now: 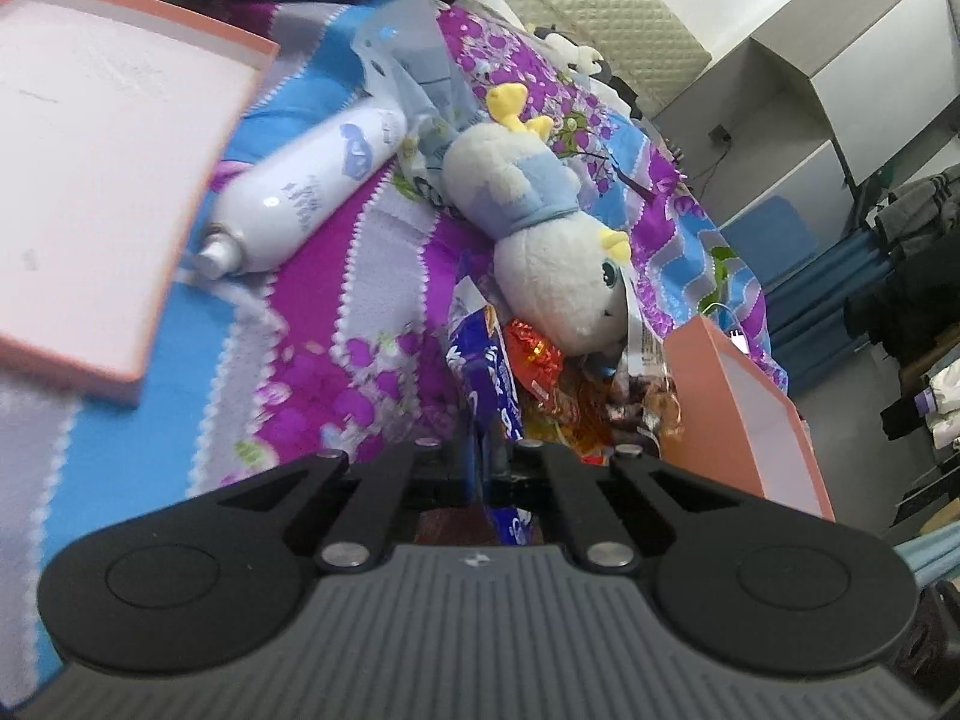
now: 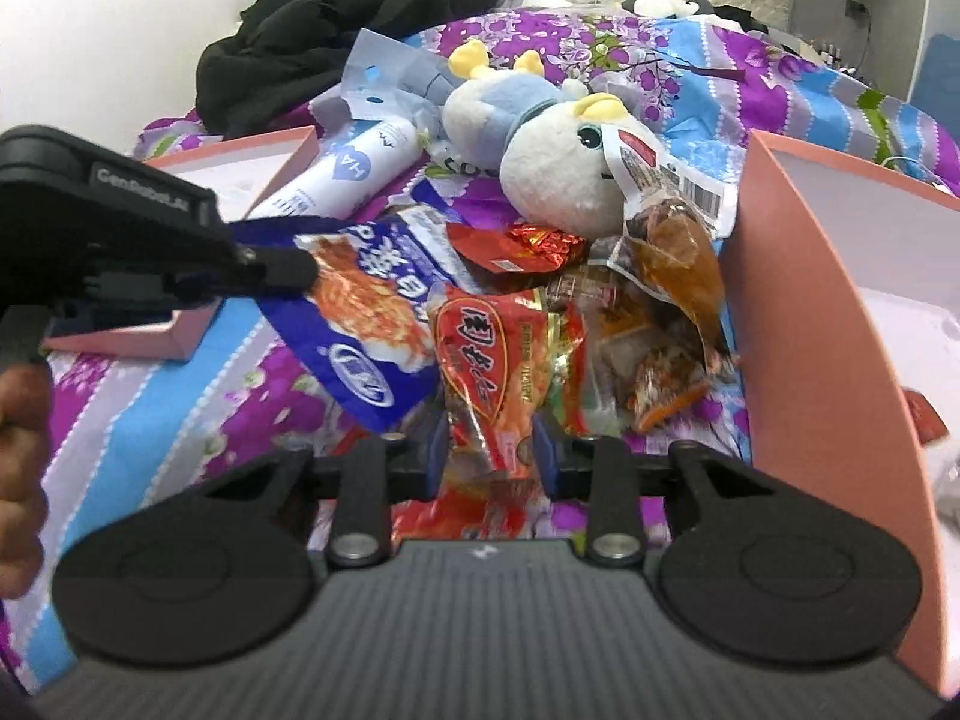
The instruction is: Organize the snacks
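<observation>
A pile of snack packets lies on a flowered bedspread between two pink boxes. My left gripper [image 1: 489, 462] is shut on a blue snack packet [image 1: 486, 372]; from the right wrist view the left gripper [image 2: 288, 270] pinches the upper left edge of the blue packet [image 2: 372, 324], which hangs tilted over the bedspread. My right gripper [image 2: 492, 450] has its blue pads on both sides of the lower end of a red-orange snack packet [image 2: 498, 372], which fills the gap. A small red foil packet [image 2: 522, 246] and a brown sauce packet [image 2: 678, 264] lie behind it.
A shallow pink box [image 1: 120, 180] sits to the left, a deeper pink box [image 2: 810, 300] to the right. A plush duck [image 2: 540, 162], a white spray bottle [image 2: 342, 174] and black clothes [image 2: 336, 30] lie behind the pile. A hand [image 2: 21, 450] shows at the left edge.
</observation>
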Motion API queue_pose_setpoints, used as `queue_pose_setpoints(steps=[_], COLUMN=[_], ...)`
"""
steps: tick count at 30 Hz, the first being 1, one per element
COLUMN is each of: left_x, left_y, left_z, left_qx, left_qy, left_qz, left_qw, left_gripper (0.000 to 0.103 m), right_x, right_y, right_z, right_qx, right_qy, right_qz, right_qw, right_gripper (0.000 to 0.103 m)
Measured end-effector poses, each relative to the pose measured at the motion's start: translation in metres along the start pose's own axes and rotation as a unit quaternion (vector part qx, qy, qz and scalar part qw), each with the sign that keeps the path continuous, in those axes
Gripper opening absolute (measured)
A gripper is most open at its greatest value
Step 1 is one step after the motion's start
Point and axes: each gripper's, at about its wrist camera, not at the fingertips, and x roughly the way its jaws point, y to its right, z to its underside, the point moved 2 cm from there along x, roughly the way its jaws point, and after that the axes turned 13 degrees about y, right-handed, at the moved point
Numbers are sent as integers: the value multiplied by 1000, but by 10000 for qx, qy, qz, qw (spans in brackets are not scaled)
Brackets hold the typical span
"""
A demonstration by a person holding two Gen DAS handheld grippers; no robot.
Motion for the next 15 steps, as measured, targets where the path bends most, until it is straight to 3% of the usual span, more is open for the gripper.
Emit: queue_pose_setpoints(steps=[15], left_x=[-130], left_y=[-41], left_z=[30], left_qx=[2], left_qy=[77], left_qz=[-505], left_qw=[9987], left_gripper=[1], right_x=[-74], right_y=[-40], right_z=[40], right_qx=[-168], right_qy=[-258], right_qz=[63], right_qw=[9995], right_gripper=[32])
